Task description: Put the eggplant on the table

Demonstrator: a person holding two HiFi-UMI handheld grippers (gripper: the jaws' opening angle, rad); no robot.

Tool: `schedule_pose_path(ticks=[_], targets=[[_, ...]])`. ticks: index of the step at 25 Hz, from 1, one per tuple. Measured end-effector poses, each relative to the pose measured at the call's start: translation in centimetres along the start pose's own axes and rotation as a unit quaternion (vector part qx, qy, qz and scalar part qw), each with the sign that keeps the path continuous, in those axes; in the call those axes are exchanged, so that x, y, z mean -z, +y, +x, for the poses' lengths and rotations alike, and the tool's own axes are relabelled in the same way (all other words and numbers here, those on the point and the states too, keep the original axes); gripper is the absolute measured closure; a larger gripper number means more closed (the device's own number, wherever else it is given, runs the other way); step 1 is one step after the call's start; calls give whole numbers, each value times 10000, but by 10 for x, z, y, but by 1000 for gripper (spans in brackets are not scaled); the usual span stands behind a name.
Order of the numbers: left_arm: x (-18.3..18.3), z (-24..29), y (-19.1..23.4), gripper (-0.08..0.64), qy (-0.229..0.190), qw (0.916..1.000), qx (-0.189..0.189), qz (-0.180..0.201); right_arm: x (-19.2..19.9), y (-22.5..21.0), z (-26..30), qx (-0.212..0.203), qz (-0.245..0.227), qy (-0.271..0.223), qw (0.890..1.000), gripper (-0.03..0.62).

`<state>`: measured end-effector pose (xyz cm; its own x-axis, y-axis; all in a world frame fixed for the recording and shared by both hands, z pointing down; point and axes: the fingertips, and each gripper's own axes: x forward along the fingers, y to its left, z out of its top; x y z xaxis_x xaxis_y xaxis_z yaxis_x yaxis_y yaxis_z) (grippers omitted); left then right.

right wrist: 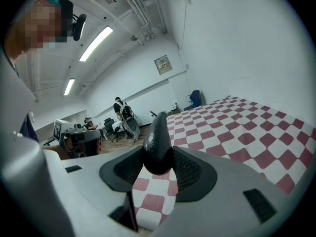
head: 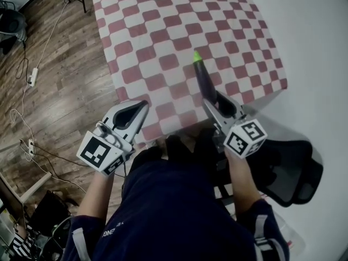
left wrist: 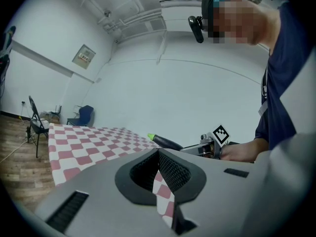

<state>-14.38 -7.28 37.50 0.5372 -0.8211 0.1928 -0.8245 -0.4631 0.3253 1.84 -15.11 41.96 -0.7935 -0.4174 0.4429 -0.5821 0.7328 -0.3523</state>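
The right gripper point(head: 212, 99) pinches the eggplant point(head: 201, 69) by its blunt end, green tip pointing inward above the table point(head: 157, 31) near its front edge. The left gripper point(head: 142, 105), pressed together and empty, hovers at that edge. Carrying looks done; lowering and release remain

The eggplant point(head: 201, 72) sits between the right gripper's point(head: 213, 99) jaws, over the table's point(head: 163, 26) near right part. The left gripper point(head: 142, 106) is left of it, at the table's near edge. A chair point(head: 296, 170) stands right of the person.
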Motion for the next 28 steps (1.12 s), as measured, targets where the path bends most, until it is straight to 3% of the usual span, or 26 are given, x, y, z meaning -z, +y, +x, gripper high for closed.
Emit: schedule_pose_path(ticks=[13, 28], targets=[[14, 69, 0, 534, 431, 9984, -355, -118, 28, -86, 39, -86, -146, 479, 9987, 394], [33, 116, 4, 534, 741, 9963, -334, -263, 91, -160, 67, 209, -313, 1297, 9908, 394]])
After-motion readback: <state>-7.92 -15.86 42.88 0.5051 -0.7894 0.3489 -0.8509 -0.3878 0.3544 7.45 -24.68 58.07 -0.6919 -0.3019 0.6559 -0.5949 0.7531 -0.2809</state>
